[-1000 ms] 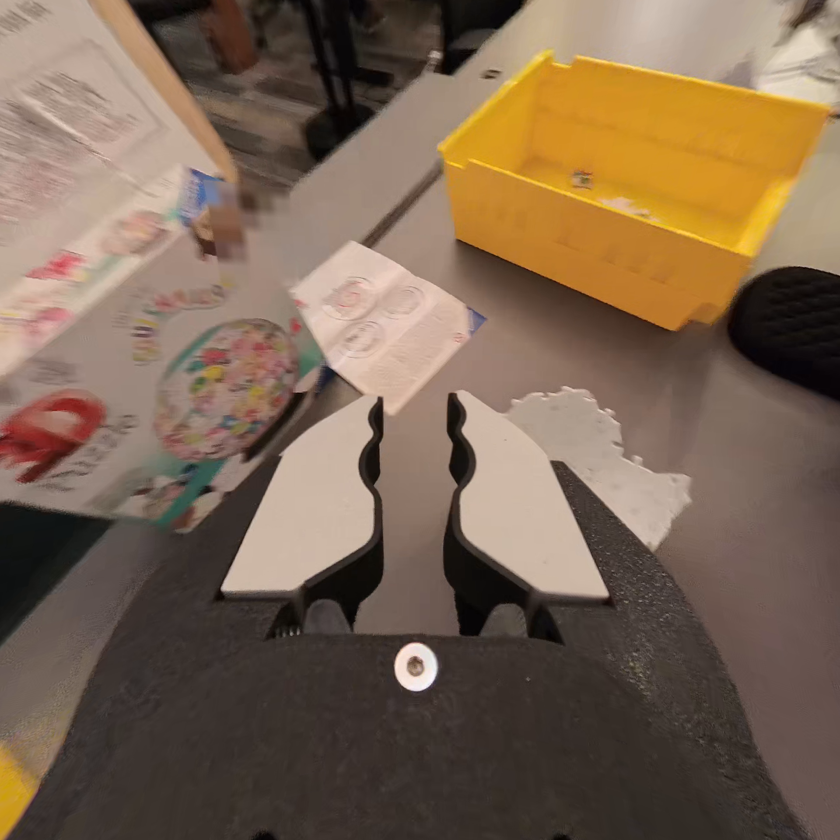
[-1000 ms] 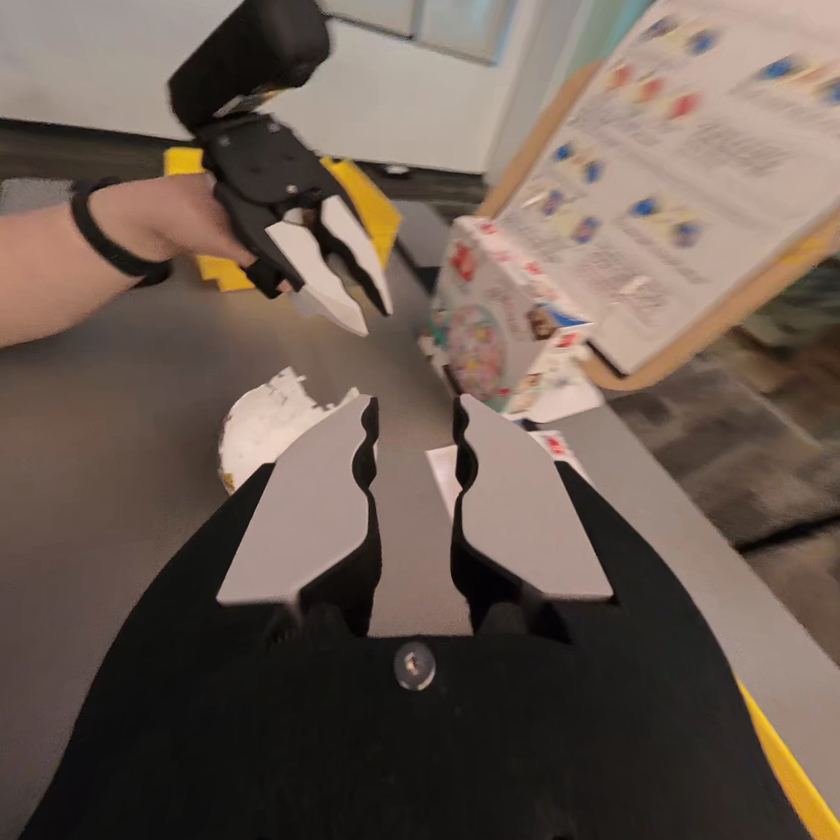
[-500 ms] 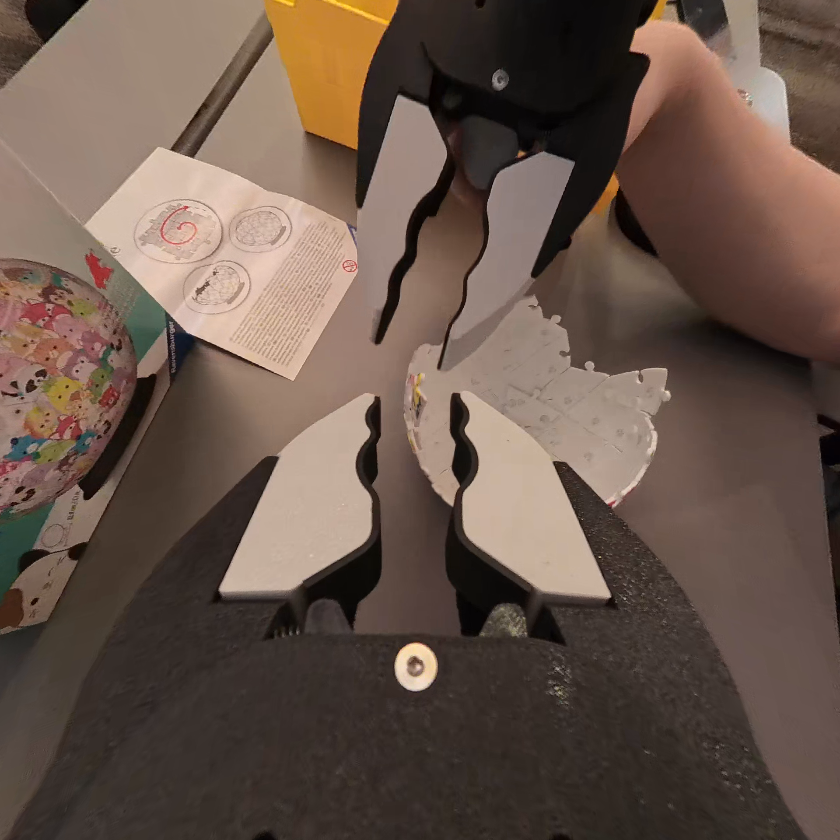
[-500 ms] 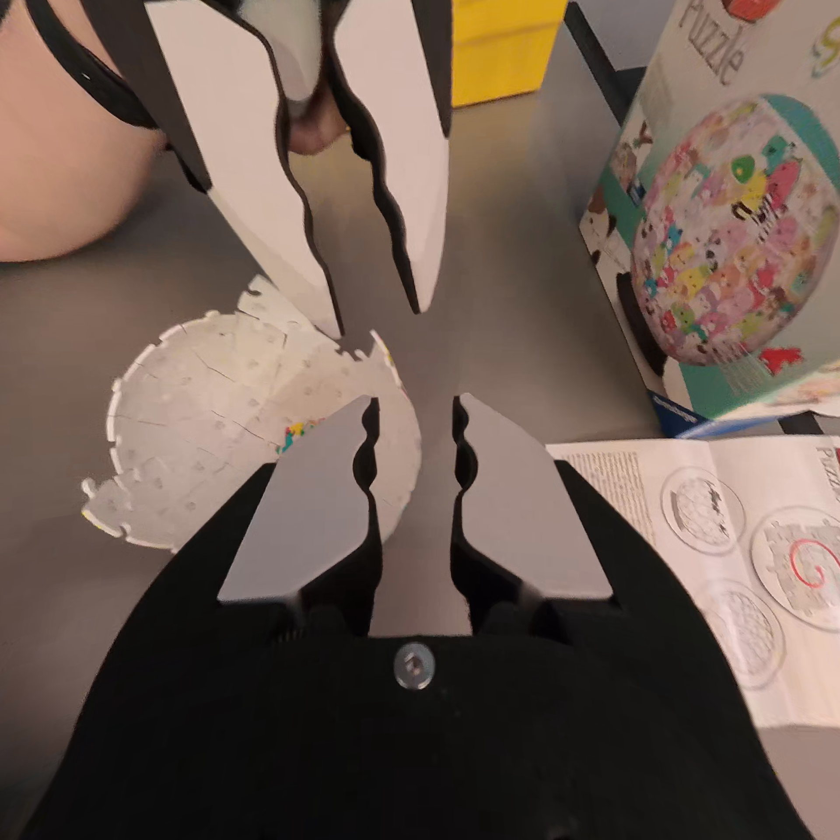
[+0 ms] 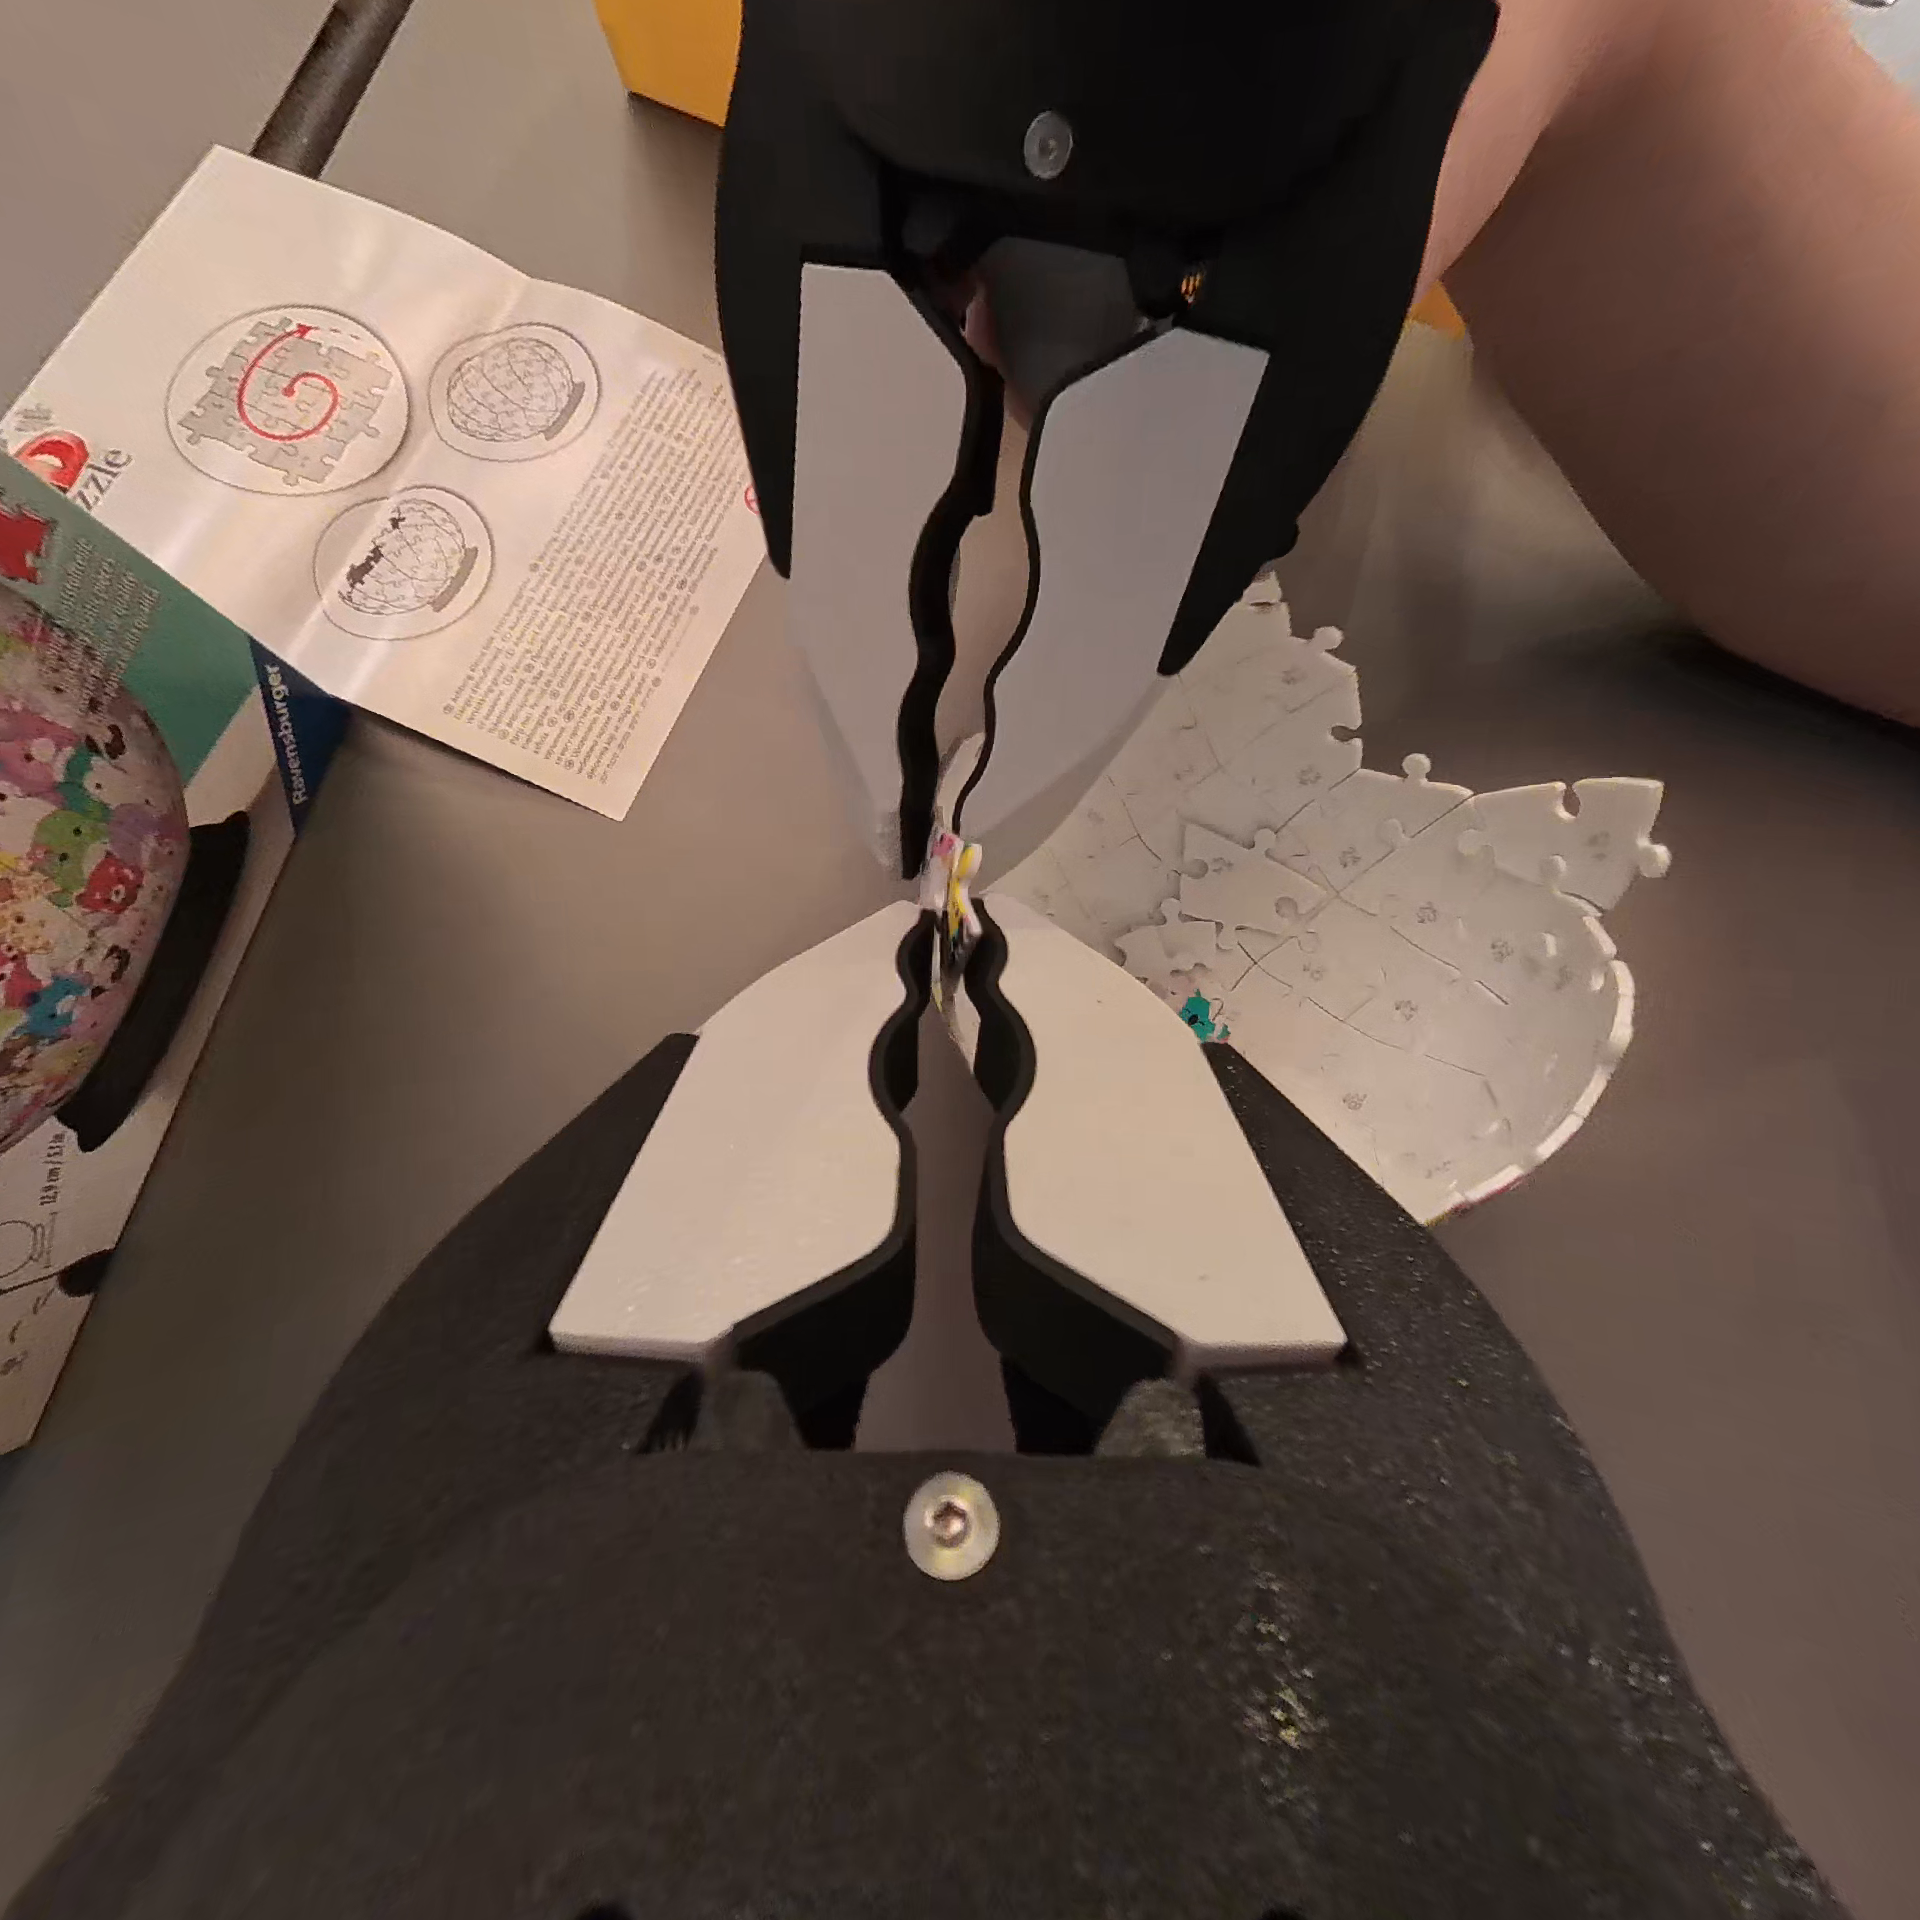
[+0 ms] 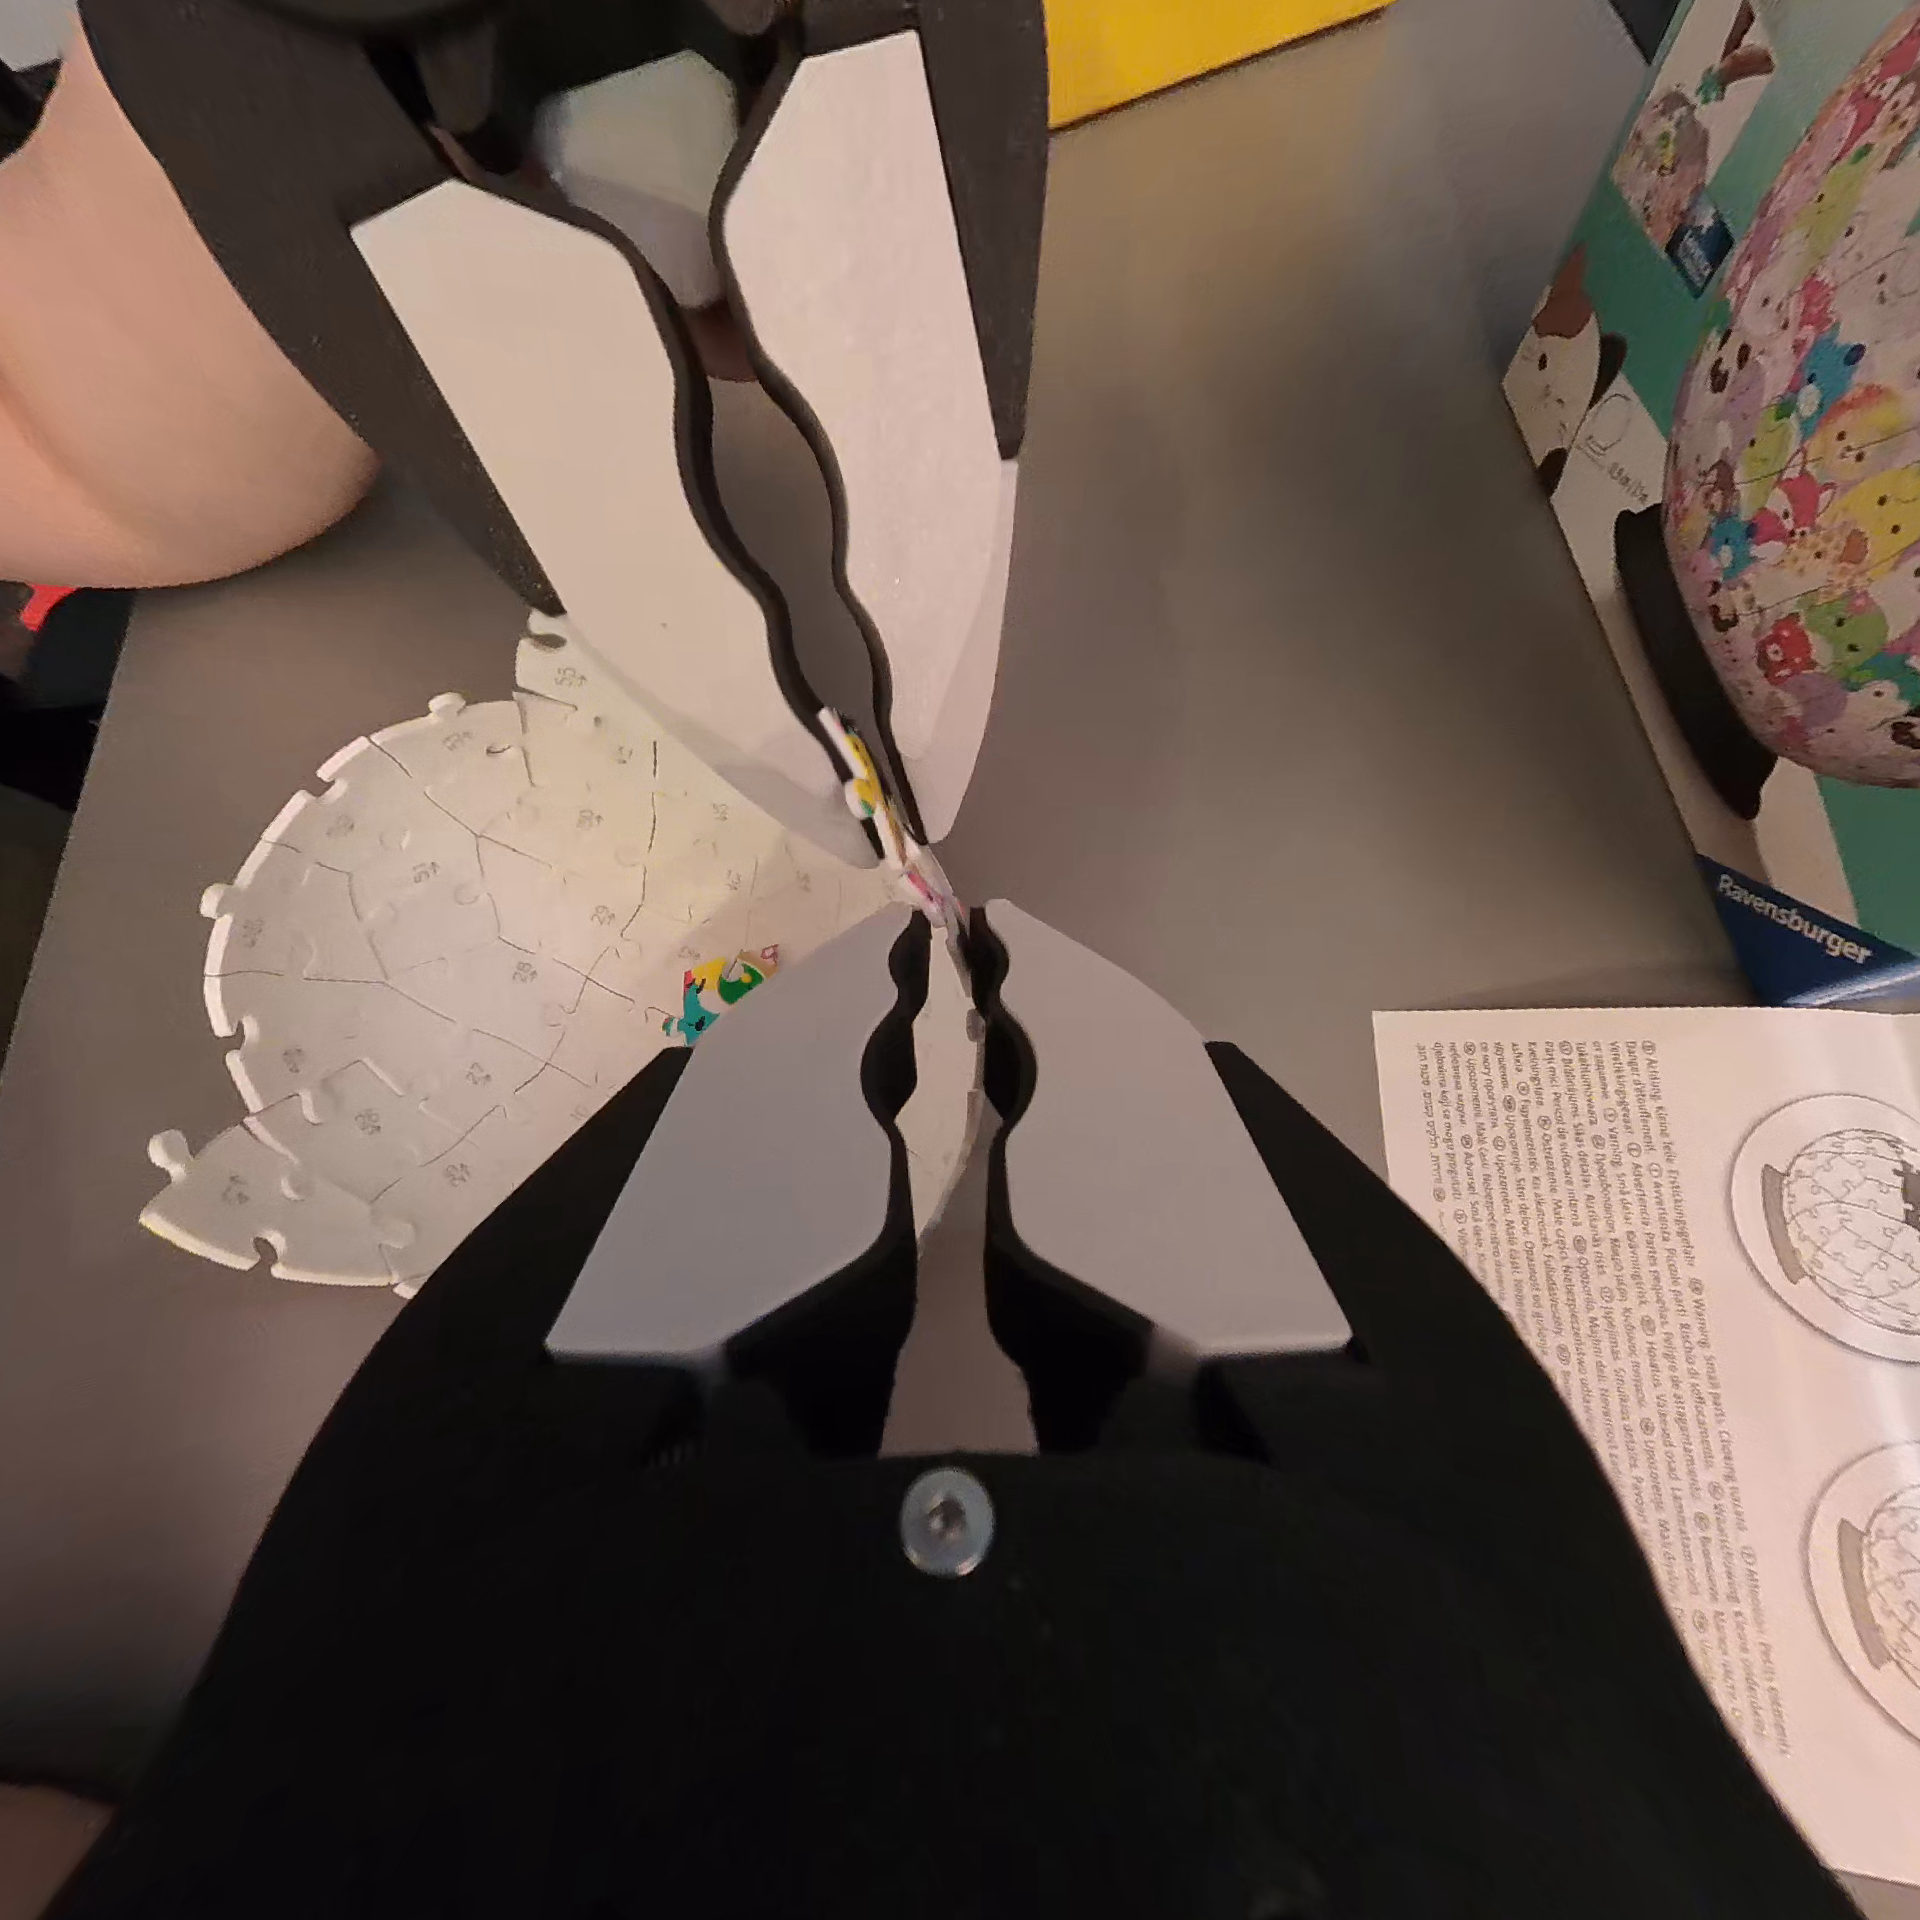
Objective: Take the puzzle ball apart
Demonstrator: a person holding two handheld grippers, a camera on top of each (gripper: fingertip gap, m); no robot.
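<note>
Two Grippers Pinch One Rim of a Half-Dismantled Puzzle Ball

Two grippers meet tip to tip over a grey table (image 5: pixel 520 987), each nearly closed on the rim of the puzzle ball (image 6: pixel 436 956), now a white open bowl of interlocked pieces lying beside and partly under the fingers. The left gripper (image 5: pixel 948 940) clamps the rim edge at its tips; the right gripper (image 6: pixel 951 930) clamps the adjoining colourful puzzle piece (image 5: pixel 951 878) between the two sets of fingertips. To do this step well, one gripper should likely hold firm while the other peels its piece off along the seam, not twisting, lest the thin shell buckle. Beyond the left gripper's fingers to their left lie the puzzle box (image 5: pixel 73 883) and an instruction leaflet (image 5: pixel 436 499), and ahead a yellow bin (image 6: pixel 1195 52); none blocks the pull. A loose coloured piece (image 6: pixel 722 992) rests inside the bowl.
</note>
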